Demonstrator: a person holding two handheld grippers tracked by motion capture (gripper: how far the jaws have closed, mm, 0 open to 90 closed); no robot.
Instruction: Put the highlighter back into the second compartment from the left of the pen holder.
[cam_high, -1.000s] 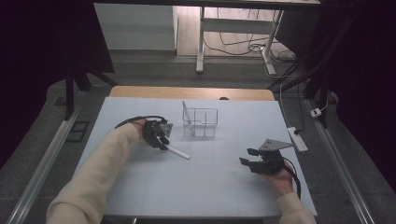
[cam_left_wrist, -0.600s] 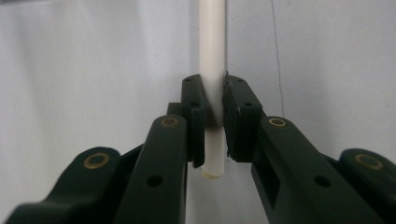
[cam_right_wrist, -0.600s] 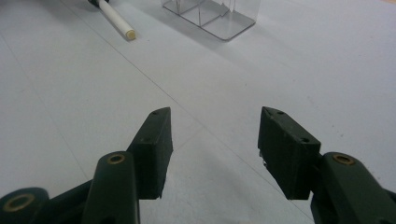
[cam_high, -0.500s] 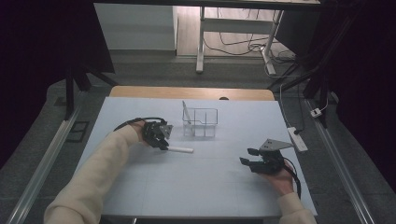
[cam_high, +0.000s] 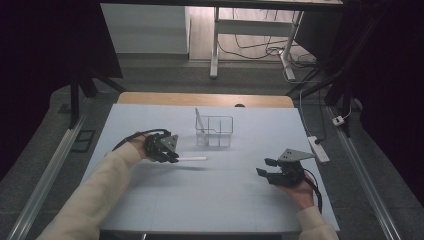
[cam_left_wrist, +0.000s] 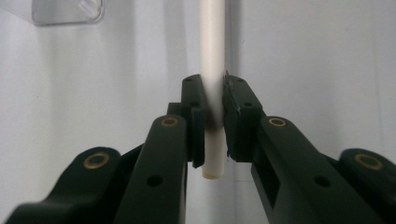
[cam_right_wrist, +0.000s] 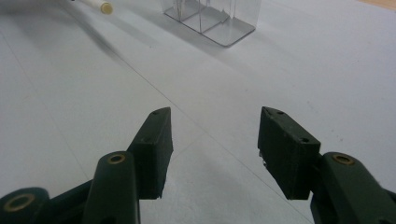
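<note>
Your left gripper (cam_high: 170, 156) has just closed its jaws on the white stick (cam_left_wrist: 212, 70), gripping it near one end, so the long free part juts toward the clear plastic box (cam_high: 214, 131) at about one o'clock from your hand. Tilt the stick upright and keep the grip firm, since the far end may swing, then lower it into one compartment. Your right gripper (cam_right_wrist: 214, 140) rests open and empty at four o'clock on the table (cam_high: 210, 200); leave it clear.
</note>
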